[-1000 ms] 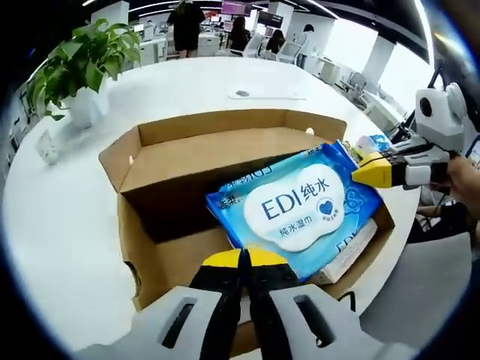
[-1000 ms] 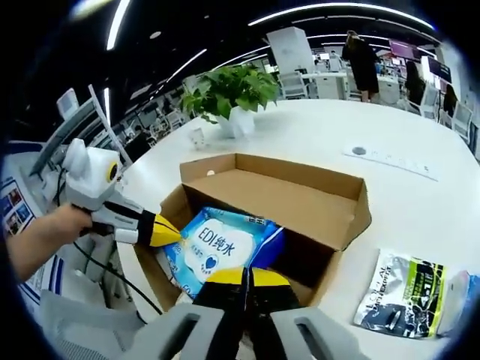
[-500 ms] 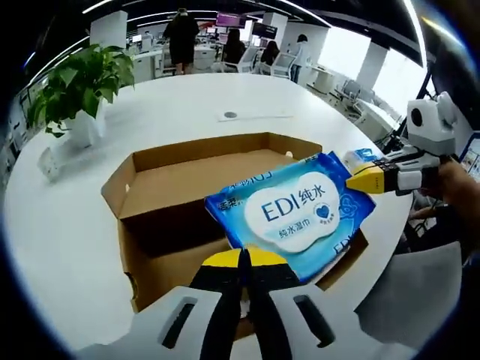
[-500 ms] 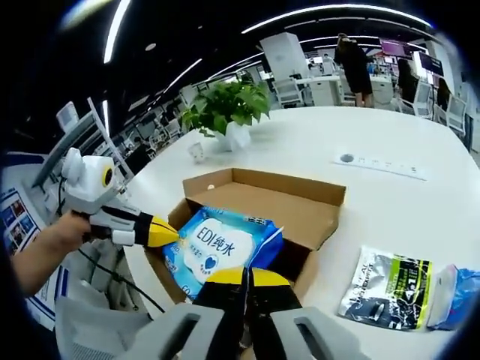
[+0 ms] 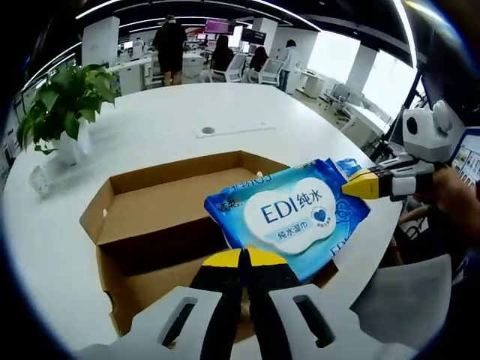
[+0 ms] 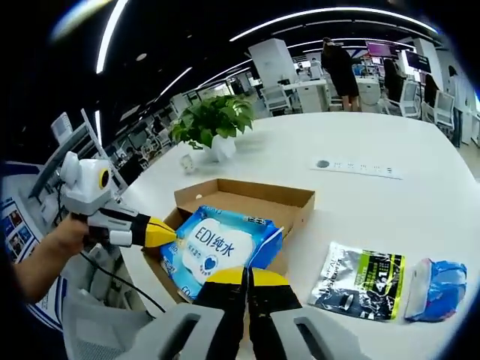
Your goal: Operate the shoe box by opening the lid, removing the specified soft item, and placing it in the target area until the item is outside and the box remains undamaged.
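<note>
wipes pack [image 5: 289, 217] above shoe box [image 5: 161, 217] | left tool [image 5: 245, 262], right tool [image 6: 246, 279] clamped on opposite edges | risk: slick wrapper slips, drops back in

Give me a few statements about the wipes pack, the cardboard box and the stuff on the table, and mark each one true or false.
1. Both tongs grip the wipes pack. True: left tongs, right tongs.
2. The cardboard box is closed. False: it is open.
3. A potted plant stands on the table. True.
4. The wipes pack is red. False: it is blue and white.
5. A silver and green pouch lies inside the box. False: it lies on the table beside it.
</note>
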Demonstrator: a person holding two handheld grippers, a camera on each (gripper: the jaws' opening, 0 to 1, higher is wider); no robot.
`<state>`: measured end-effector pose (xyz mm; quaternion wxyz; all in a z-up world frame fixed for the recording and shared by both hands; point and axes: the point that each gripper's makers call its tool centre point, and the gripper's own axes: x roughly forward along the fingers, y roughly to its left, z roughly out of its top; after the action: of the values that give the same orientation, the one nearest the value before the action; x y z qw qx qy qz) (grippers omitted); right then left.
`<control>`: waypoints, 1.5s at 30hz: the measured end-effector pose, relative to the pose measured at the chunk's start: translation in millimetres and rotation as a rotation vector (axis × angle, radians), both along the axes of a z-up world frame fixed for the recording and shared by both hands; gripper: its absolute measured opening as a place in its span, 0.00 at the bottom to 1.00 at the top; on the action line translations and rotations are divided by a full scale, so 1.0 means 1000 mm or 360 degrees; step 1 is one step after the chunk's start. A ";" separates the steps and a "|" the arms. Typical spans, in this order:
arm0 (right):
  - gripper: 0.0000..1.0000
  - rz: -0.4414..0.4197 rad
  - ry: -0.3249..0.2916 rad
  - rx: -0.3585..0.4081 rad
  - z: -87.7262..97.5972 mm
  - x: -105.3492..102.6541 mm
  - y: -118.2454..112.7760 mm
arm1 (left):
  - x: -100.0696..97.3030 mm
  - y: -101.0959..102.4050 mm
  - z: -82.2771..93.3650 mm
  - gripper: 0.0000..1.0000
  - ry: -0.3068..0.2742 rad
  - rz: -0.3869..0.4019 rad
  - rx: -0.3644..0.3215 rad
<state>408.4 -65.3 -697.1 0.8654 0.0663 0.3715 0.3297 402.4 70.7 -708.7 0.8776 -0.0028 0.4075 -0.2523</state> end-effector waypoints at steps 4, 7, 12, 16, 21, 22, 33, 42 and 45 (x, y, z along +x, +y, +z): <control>0.00 -0.0024 -0.0004 0.0001 0.005 0.000 -0.013 | 0.002 -0.015 0.004 0.00 -0.0010 -0.0024 -0.0014; 0.00 -0.0045 -0.0013 -0.0006 0.008 0.001 -0.025 | 0.004 -0.025 0.008 0.00 -0.0022 -0.0037 -0.0029; 0.00 -0.0078 -0.0013 -0.0015 0.010 0.001 -0.044 | 0.007 -0.044 0.015 0.00 -0.0042 -0.0065 -0.0051; 0.00 -0.0108 -0.0009 -0.0018 0.011 0.002 -0.060 | 0.010 -0.061 0.019 0.00 -0.0061 -0.0094 -0.0064; 0.00 -0.0135 -0.0004 -0.0028 0.011 0.003 -0.076 | 0.013 -0.079 0.021 0.00 -0.0066 -0.0113 -0.0091; 0.00 -0.0140 -0.0003 -0.0029 0.011 0.003 -0.079 | 0.013 -0.082 0.021 0.00 -0.0066 -0.0117 -0.0094; 0.00 -0.0177 0.0014 -0.0061 0.007 0.007 -0.110 | 0.021 -0.114 0.021 0.00 -0.0076 -0.0131 -0.0139; 0.00 -0.0207 0.0023 -0.0069 0.002 0.012 -0.135 | 0.023 -0.139 0.015 0.00 -0.0074 -0.0169 -0.0138; 0.00 -0.0210 0.0025 -0.0072 -0.001 0.016 -0.142 | 0.026 -0.145 0.010 0.00 -0.0071 -0.0173 -0.0141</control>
<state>423.9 -207.2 -698.1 0.8835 0.0736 0.3806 0.2629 428.4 -73.9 -698.6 0.8706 -0.0139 0.3757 -0.3173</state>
